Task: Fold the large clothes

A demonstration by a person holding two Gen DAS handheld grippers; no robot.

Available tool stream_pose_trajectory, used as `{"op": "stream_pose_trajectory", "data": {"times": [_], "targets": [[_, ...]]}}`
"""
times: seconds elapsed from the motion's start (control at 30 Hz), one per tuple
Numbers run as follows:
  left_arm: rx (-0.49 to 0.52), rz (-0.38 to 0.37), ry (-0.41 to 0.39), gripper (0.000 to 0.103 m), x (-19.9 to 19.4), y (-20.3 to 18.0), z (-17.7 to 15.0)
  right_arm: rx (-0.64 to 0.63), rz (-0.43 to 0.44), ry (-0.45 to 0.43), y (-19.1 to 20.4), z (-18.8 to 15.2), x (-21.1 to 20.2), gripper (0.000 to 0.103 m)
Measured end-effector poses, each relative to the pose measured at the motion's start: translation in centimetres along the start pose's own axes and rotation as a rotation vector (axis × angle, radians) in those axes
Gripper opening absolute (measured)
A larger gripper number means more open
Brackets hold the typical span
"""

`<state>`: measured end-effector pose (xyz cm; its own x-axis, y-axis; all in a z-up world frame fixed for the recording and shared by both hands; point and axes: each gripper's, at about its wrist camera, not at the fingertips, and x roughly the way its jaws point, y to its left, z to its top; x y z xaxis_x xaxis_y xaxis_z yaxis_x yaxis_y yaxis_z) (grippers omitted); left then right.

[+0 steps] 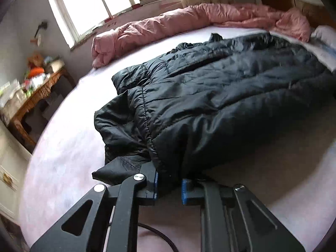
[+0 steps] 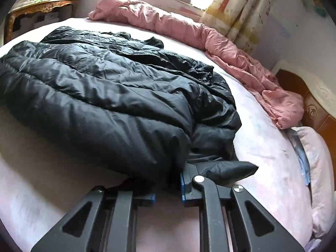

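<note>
My left gripper has its jaws clenched on the near hem of the black puffer jacket — quilted fabric bunches between the blue pads. My right gripper pinches the same near edge of the jacket further along; its blue pads press a fold of the dark cloth, with a loose corner sticking out beside the right finger. The jacket lies crumpled across the middle of the bed, on a pale pink sheet. Beyond it a rolled pink duvet runs along the far edge beneath the window. A pillow sits by the wooden headboard, which bears a carved emblem too small to read. A cluttered wooden desk stands off the bed's corner — no label there is legible.
</note>
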<state>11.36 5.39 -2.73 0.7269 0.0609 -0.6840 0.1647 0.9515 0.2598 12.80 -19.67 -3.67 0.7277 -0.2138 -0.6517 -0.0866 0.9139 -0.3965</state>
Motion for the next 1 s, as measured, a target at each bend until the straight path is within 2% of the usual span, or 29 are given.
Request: {"op": "stream_pose_trajectory", "data": {"times": [0.13, 0.33, 0.47, 0.6, 0.77, 0.87, 1.0], "targets": [[-0.036, -0.044, -0.003, 0.015, -3.8, 0.8, -2.2, 0.037, 0.067, 0.009, -0.4, -2.5, -3.7, 0.017], [-0.082, -0.100, -0.026, 0.015, -9.6, 2.4, -5.8, 0.030, 0.126, -0.040, 0.1, -7.1, -11.4, 0.017], [-0.149, -0.105, -0.066, 0.016, -11.8, 3.5, -5.6, 0.037, 0.164, -0.081, -0.1, -8.0, -14.6, 0.017], [-0.176, -0.080, -0.145, 0.015, -12.1, 4.0, -1.7, 0.060, 0.128, -0.140, -1.3, -5.8, -15.2, 0.017], [-0.225, -0.059, -0.223, 0.015, -10.2, 5.2, 4.5, 0.160, 0.113, -0.231, -4.0, 0.4, -14.4, 0.017], [-0.250, -0.061, -0.244, 0.015, -7.3, 6.1, 7.8, 0.198, 0.096, -0.256, -4.9, 4.4, -12.1, 0.017], [-0.301, -0.063, -0.210, 0.015, -1.0, 6.5, 10.8, 0.246, 0.097, -0.208, -5.4, 8.6, -6.1, 0.017]]}}
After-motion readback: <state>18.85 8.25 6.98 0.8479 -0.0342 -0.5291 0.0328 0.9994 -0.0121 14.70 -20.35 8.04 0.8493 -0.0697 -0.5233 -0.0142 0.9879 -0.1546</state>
